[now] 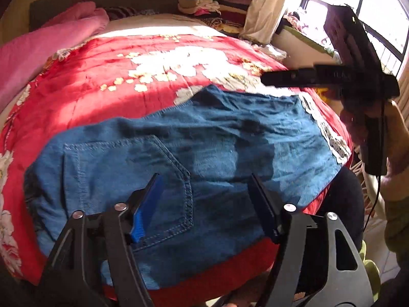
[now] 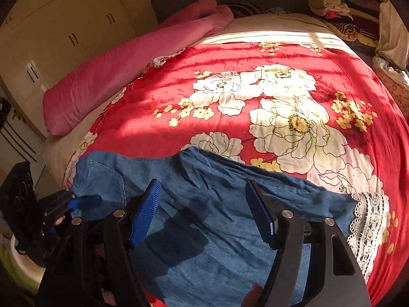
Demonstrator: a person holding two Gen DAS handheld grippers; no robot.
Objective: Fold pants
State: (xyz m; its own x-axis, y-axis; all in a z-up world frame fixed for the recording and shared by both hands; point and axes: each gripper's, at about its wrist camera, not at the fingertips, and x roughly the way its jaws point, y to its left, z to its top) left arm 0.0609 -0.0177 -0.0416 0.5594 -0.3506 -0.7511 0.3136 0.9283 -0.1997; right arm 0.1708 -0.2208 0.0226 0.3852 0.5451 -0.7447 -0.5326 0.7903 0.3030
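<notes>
Blue denim pants [image 1: 179, 153] with a white lace hem [image 1: 329, 138] lie folded flat on the near edge of a red floral bedspread [image 1: 102, 76]. A back pocket [image 1: 122, 174] faces up on the left. My left gripper [image 1: 204, 181] is open and empty, above the pocket end. My right gripper [image 2: 203, 189] is open and empty, above the leg end near the lace hem [image 2: 368, 225]. In the right wrist view the pants [image 2: 217, 217] fill the lower middle. The right gripper's body [image 1: 358, 76] shows at the right of the left wrist view; the left gripper [image 2: 84, 202] shows at the lower left of the right wrist view.
A pink rolled quilt [image 2: 122, 71] lies along the bed's left side. Folded clothes [image 1: 204, 2] are stacked behind the bed. A curtain [image 1: 268, 5] and window [image 1: 358, 0] are at right. A wardrobe [image 2: 51, 38] stands at left.
</notes>
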